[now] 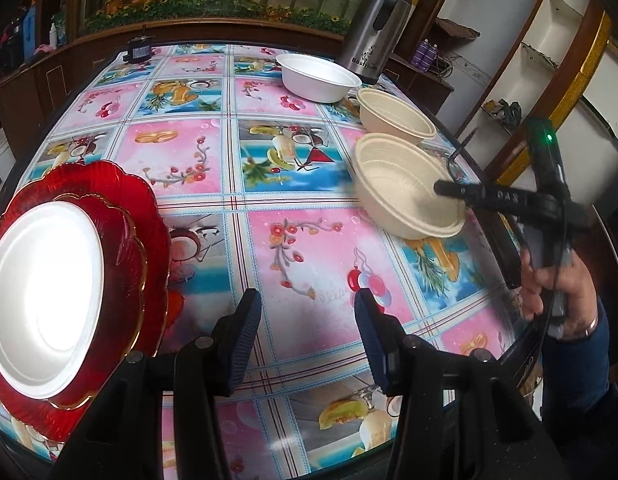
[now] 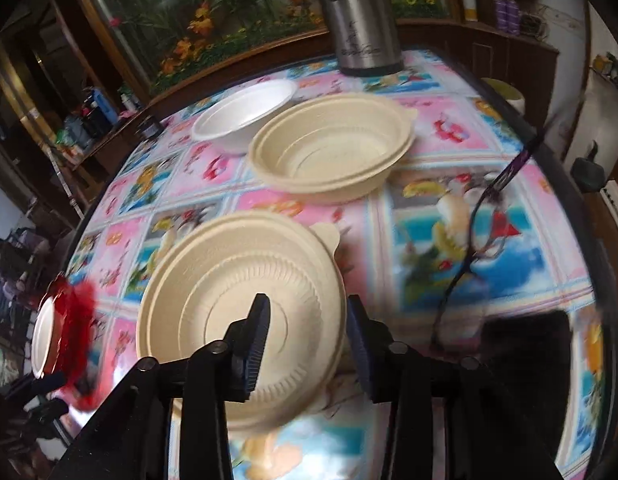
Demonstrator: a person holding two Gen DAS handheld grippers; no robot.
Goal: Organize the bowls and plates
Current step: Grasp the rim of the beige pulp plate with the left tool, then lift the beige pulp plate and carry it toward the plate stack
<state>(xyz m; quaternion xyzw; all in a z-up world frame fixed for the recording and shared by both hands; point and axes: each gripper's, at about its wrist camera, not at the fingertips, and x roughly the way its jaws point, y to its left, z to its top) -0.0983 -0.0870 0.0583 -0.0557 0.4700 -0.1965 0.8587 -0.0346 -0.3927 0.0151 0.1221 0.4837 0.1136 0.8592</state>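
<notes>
A white plate (image 1: 45,300) lies on stacked red scalloped plates (image 1: 145,240) at the table's left. My left gripper (image 1: 307,336) is open and empty over the tablecloth, right of them. My right gripper (image 2: 307,340) straddles the rim of a cream bowl (image 2: 213,296), one finger inside and one outside; the bowl looks tilted. The same bowl (image 1: 393,188) and right gripper (image 1: 449,190) show in the left wrist view. A second cream bowl (image 2: 329,148) and a white bowl (image 2: 245,112) sit farther back.
A steel thermos jug (image 1: 375,28) stands at the table's far edge behind the bowls. A small dark object (image 1: 139,50) sits at the far left corner. Eyeglasses (image 2: 481,216) lie right of the bowls. Shelves stand beyond the table's right edge.
</notes>
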